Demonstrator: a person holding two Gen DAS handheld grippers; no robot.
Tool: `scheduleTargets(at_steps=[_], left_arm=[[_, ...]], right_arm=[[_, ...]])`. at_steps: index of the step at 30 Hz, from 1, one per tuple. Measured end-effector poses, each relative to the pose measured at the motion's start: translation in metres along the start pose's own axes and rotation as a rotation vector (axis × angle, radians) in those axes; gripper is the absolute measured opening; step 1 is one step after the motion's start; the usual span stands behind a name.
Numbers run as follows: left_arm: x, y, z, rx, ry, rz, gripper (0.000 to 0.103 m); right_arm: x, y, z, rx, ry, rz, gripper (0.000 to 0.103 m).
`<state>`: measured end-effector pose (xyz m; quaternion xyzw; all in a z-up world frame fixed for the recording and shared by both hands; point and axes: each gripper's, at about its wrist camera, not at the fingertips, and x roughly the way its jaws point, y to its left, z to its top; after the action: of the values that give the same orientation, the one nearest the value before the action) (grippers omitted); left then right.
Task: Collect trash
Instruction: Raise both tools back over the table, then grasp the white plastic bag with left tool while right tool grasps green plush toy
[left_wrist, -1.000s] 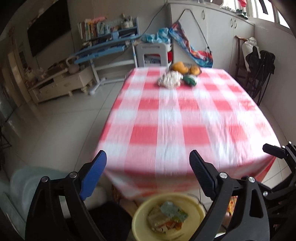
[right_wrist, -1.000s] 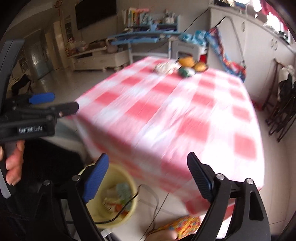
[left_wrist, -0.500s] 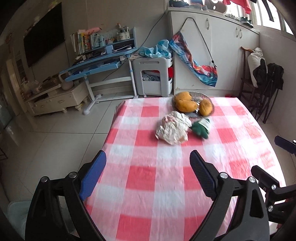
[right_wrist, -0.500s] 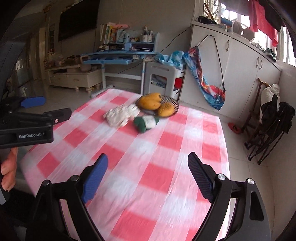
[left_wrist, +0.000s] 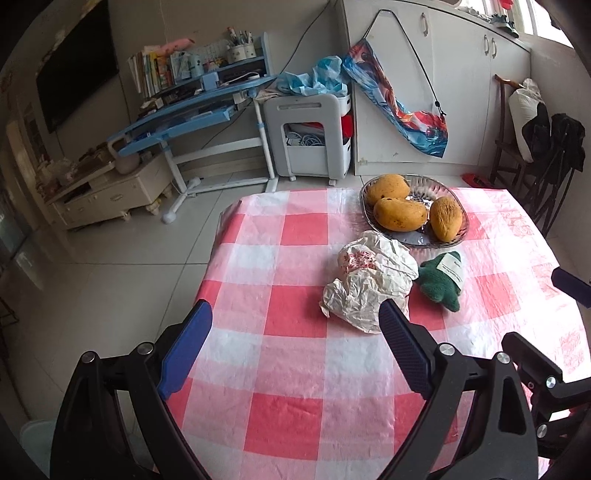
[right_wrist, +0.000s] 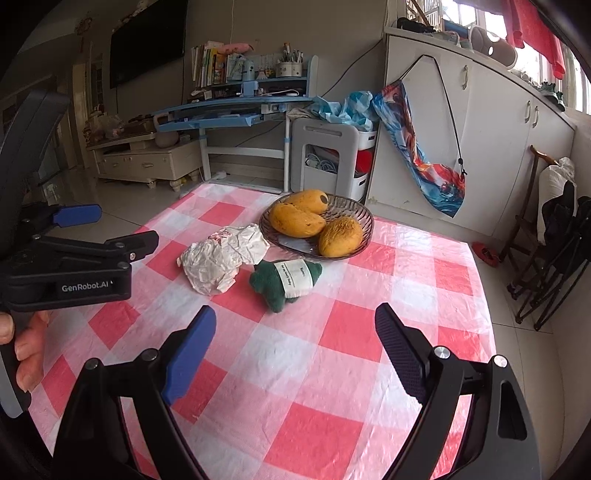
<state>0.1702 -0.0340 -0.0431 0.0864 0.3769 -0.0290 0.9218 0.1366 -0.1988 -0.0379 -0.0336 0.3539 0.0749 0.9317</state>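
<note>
A crumpled white paper wrapper (left_wrist: 369, 284) (right_wrist: 225, 262) lies on the red-and-white checked tablecloth (left_wrist: 295, 369) (right_wrist: 332, 369). Right beside it lies a green plush item with a white label (left_wrist: 441, 282) (right_wrist: 286, 282). Behind both stands a glass bowl (left_wrist: 417, 240) (right_wrist: 364, 221) holding three mangoes. My left gripper (left_wrist: 295, 314) (right_wrist: 110, 229) is open and empty; its right finger overlaps the wrapper's near edge in its own view. My right gripper (right_wrist: 295, 314) (left_wrist: 532, 306) is open and empty, short of the plush item.
A hand (right_wrist: 26, 343) holds the left gripper. Beyond the table stand a blue desk (left_wrist: 192, 114), a white storage cart (left_wrist: 310, 136) and white cabinets (left_wrist: 461, 92). Folded chairs with dark bags (right_wrist: 554, 240) sit right of the table. Tiled floor lies to the left.
Both grippers have moved forward from the table's near edge to over the cloth. The yellow bin of trash below has left view. Wrapper, plush item and bowl are now much closer.
</note>
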Motion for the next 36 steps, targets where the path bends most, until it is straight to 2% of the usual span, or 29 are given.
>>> scheduleTargets(at_steps=[14, 25, 36], left_arm=[[0.03, 0.002, 0.01, -0.017, 0.053, -0.009, 0.088], [0.046, -0.014, 0.021, 0.003, 0.071, -0.046, 0.088], [0.063, 0.006, 0.025, -0.079, 0.111, -0.062, 0.088]], right_arm=[[0.031, -0.005, 0.009, 0.017, 0.04, 0.045, 0.081], [0.055, -0.009, 0.015, 0.053, 0.079, 0.08, 0.077], [0.07, -0.015, 0.015, 0.092, 0.117, 0.091, 0.074]])
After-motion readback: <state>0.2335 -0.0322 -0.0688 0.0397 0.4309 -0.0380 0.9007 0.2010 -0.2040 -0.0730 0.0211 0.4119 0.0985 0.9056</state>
